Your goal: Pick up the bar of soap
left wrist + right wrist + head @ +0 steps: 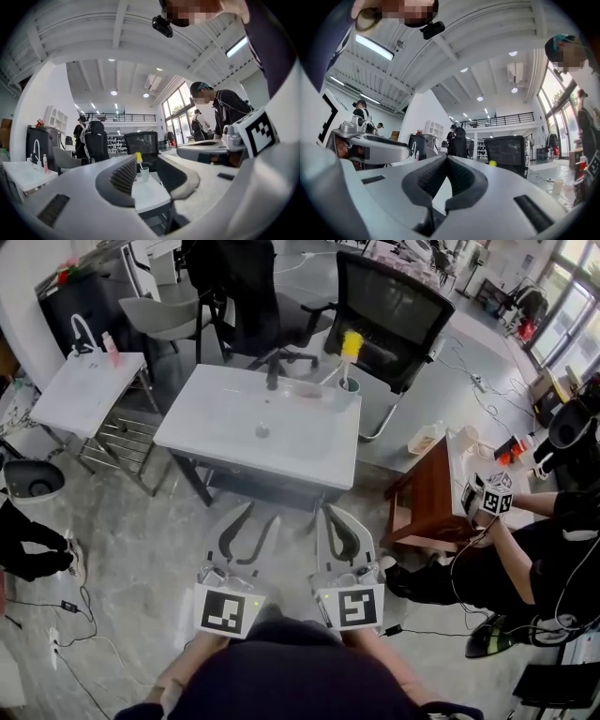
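A pinkish bar of soap (305, 392) lies in a clear dish at the back edge of the white sink basin (225, 427), between the dark faucet (273, 372) and a cup (348, 383) that holds a yellow toothbrush. Both grippers hang low in front of the basin, well short of the soap. My left gripper (260, 514) (147, 159) is open, nothing between its jaws; the cup (144, 174) and the basin's top show through the gap. My right gripper (328, 512) (447, 158) is shut, its tips meeting on nothing.
A smaller white basin (66, 404) with a faucet and a pink bottle stands at the left. Black office chairs (394, 306) stand behind the sink. At the right are a wooden table (427, 498) and a seated person holding another gripper (492, 495). Cables lie on the floor.
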{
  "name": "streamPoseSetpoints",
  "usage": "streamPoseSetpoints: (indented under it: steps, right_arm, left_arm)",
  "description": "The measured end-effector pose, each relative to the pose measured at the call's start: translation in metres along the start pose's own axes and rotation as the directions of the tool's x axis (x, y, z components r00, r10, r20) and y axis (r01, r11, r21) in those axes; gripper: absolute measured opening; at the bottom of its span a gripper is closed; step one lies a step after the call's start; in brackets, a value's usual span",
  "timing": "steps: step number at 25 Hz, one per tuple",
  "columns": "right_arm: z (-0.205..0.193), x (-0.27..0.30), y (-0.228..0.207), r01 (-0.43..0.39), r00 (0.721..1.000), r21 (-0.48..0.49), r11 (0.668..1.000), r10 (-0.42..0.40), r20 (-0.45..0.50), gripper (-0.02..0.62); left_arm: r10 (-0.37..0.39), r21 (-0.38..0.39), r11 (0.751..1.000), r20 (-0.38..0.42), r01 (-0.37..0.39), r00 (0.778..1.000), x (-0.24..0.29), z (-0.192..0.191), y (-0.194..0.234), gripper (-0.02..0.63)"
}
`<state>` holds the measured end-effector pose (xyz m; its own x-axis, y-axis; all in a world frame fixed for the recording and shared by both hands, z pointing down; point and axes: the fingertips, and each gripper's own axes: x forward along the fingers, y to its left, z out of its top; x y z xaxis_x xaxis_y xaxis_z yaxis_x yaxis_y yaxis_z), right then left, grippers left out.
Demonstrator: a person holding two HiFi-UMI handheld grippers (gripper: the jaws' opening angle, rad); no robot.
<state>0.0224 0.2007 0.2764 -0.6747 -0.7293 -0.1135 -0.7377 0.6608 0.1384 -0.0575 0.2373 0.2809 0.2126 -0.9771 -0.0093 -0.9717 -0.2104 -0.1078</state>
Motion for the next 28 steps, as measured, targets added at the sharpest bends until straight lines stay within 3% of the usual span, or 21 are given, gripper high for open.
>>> streamPoseSetpoints:
  steps: [16,28]
  right_arm:
    - [-0.018,0.069,-0.013,0.022,0.999,-0.037,0.999,-0.024,-0.033,0.017]
    - [-0.04,0.153,-0.069,0.039,0.999,-0.042,0.998,-0.04,-0.024,0.017]
  left_arm:
    - [-0.056,-0.044,0.997,-0.007,0.056,0.998,0.06,-0.017,0.047,0.12]
    - [-0.056,-0.044,0.997,0.012,0.057,0.998,0.16,-0.022,0.085,0.12]
